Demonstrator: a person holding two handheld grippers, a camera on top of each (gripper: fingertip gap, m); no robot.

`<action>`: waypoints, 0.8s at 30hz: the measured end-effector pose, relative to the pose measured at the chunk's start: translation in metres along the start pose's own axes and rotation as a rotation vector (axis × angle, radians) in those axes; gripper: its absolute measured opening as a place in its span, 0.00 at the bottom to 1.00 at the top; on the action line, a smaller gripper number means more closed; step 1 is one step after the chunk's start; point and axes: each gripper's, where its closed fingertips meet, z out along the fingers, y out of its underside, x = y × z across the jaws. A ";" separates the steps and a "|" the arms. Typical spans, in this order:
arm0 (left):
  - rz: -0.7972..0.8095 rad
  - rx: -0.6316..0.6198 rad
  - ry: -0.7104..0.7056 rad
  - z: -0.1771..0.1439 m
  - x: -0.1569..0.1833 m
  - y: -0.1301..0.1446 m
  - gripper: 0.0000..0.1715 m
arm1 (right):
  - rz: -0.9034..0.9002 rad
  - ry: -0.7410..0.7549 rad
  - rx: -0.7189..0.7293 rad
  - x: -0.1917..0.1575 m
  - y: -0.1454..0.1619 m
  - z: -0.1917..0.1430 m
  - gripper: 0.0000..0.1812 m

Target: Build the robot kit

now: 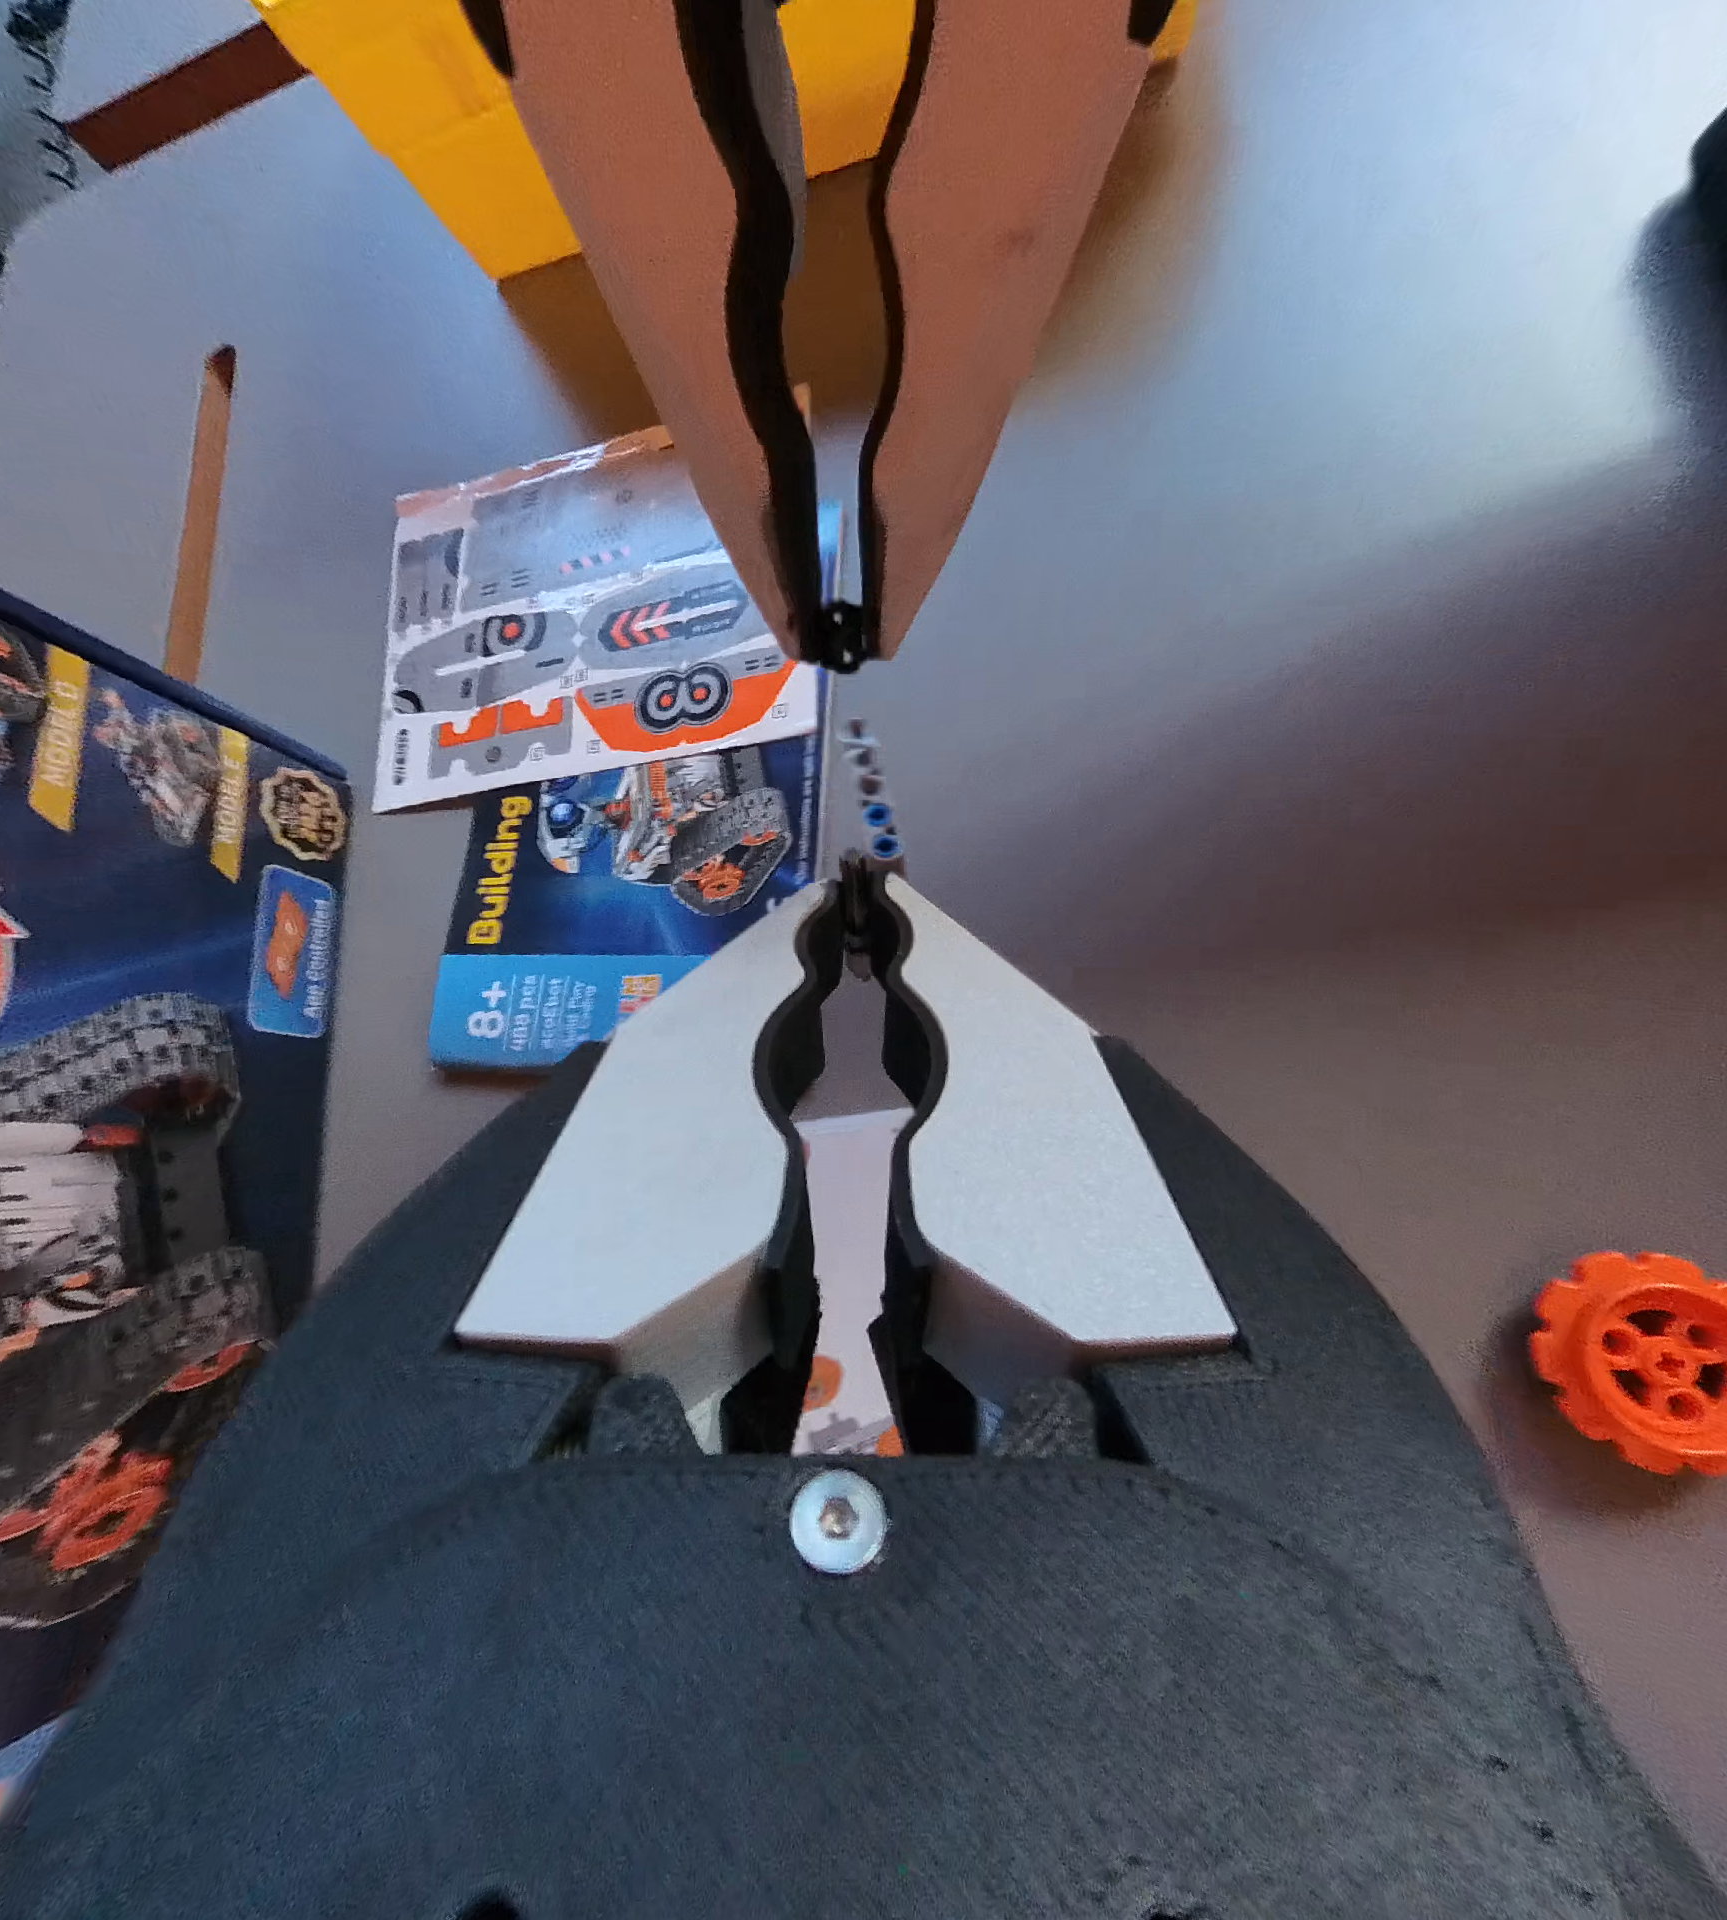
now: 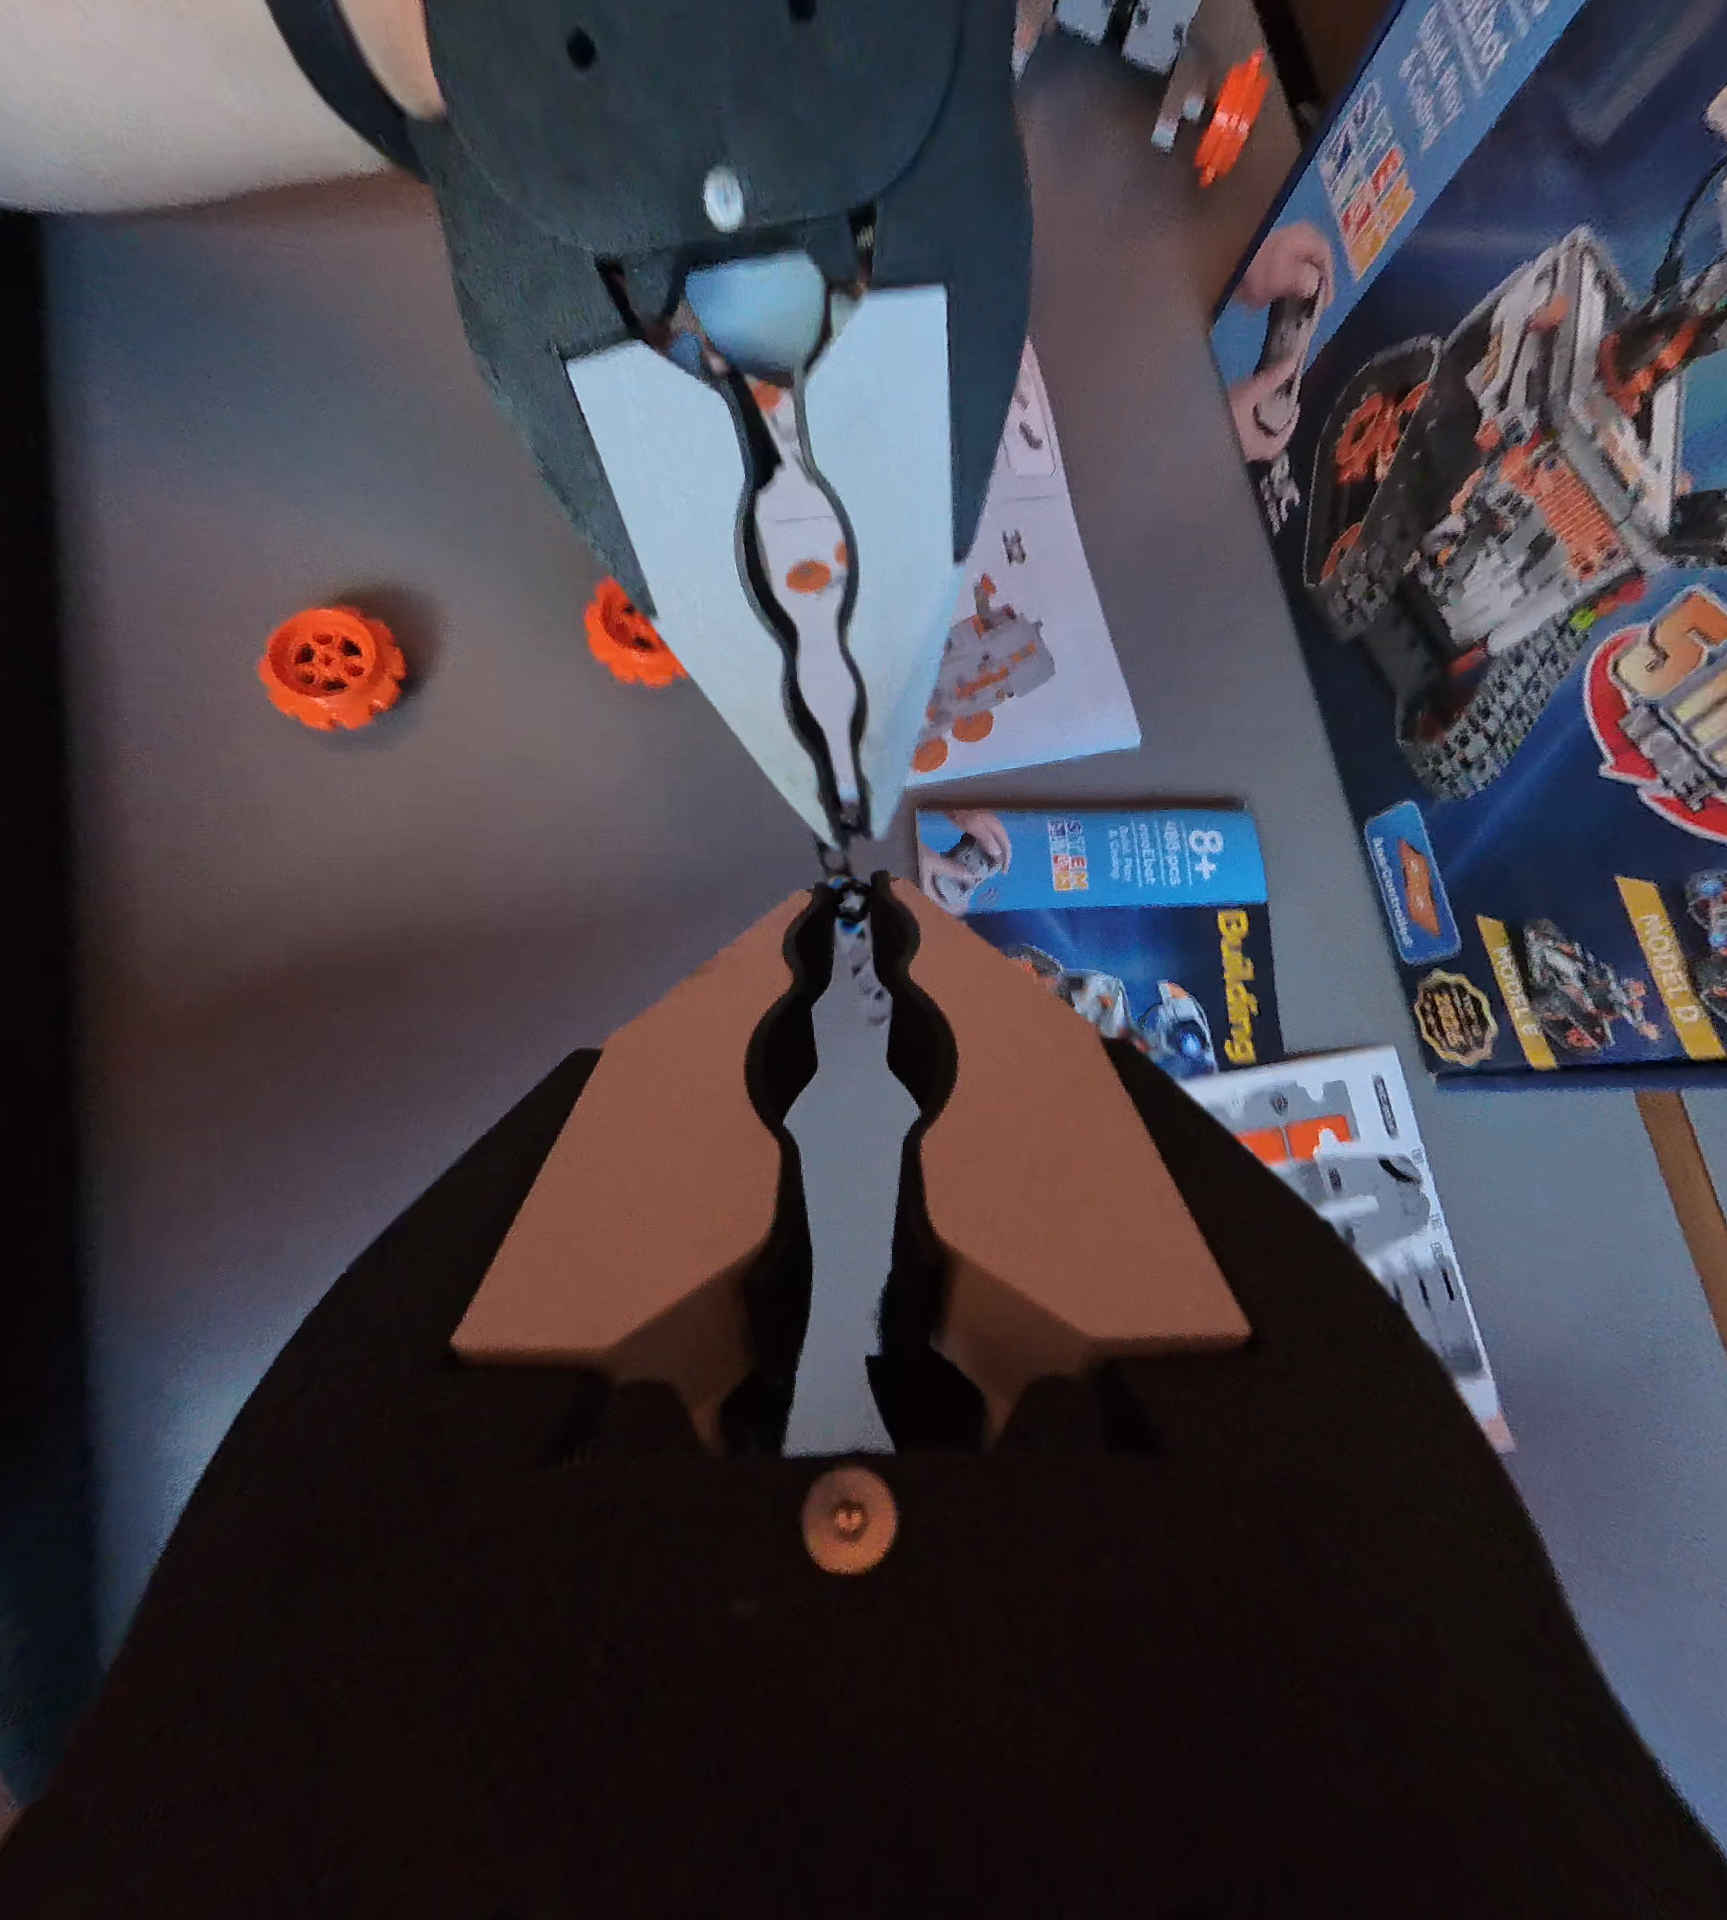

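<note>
The grey bench [image 1: 1306,727] carries everything. Biggest on it is the dark blue toy box [image 1: 111,1091], at 9 o'clock in the left wrist view and at 2 o'clock in the right wrist view. A yellow box [image 1: 443,114] sits at 11 o'clock in the left view. Near the middle lie a sticker sheet [image 1: 568,644] and, overlapped by it, a blue booklet [image 1: 589,904]; a white open instruction page [image 2: 1025,644] lies beyond the booklet in the right view.

The left claw [image 1: 854,894], with pale grey fingers [image 1: 672,1122], is pinched nearly closed at its tips on a thin black rod [image 1: 851,914]. Threaded on the rod are small beads, some blue [image 1: 880,821]. The rod runs toward 12 o'clock to the right claw [image 1: 838,639], whose brown fingers [image 1: 952,343] are pinched nearly shut on a small black bush [image 1: 841,634] at the rod's far end. Both claws meet tip to tip above the bench, in line with each other.

An orange toothed wheel [image 1: 1659,1361] lies at 4 o'clock in the left view, well apart from the claws. The right view shows two such wheels at 10 o'clock, the second wheel [image 2: 625,634] partly hidden behind the left claw.
</note>
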 end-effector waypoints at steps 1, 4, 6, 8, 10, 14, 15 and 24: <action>0.030 -0.014 -0.010 -0.001 -0.001 0.002 0.01 | 0.004 -0.019 0.033 -0.004 -0.005 0.003 0.03; 0.057 -0.032 -0.006 -0.002 -0.001 0.005 0.01 | -0.007 -0.010 0.056 -0.007 -0.006 0.016 0.03; 0.046 -0.067 0.016 -0.004 0.001 0.011 0.01 | 0.012 -0.010 0.027 -0.014 0.008 0.028 0.03; 0.076 -0.135 -0.012 -0.011 -0.004 0.025 0.01 | 0.052 -0.075 -0.060 -0.031 0.034 0.042 0.03; 0.079 -0.208 0.011 -0.020 -0.003 0.039 0.01 | 0.052 -0.086 -0.198 -0.039 0.057 0.051 0.03; 0.052 -0.184 0.021 -0.032 -0.004 0.036 0.01 | 0.064 -0.113 -0.413 -0.048 0.082 0.062 0.03; 0.046 -0.183 0.019 -0.034 -0.004 0.035 0.01 | 0.052 -0.114 -0.424 -0.049 0.083 0.064 0.03; 0.034 -0.163 0.028 -0.052 -0.004 0.030 0.01 | 0.106 -0.032 -0.086 -0.028 0.043 0.038 0.12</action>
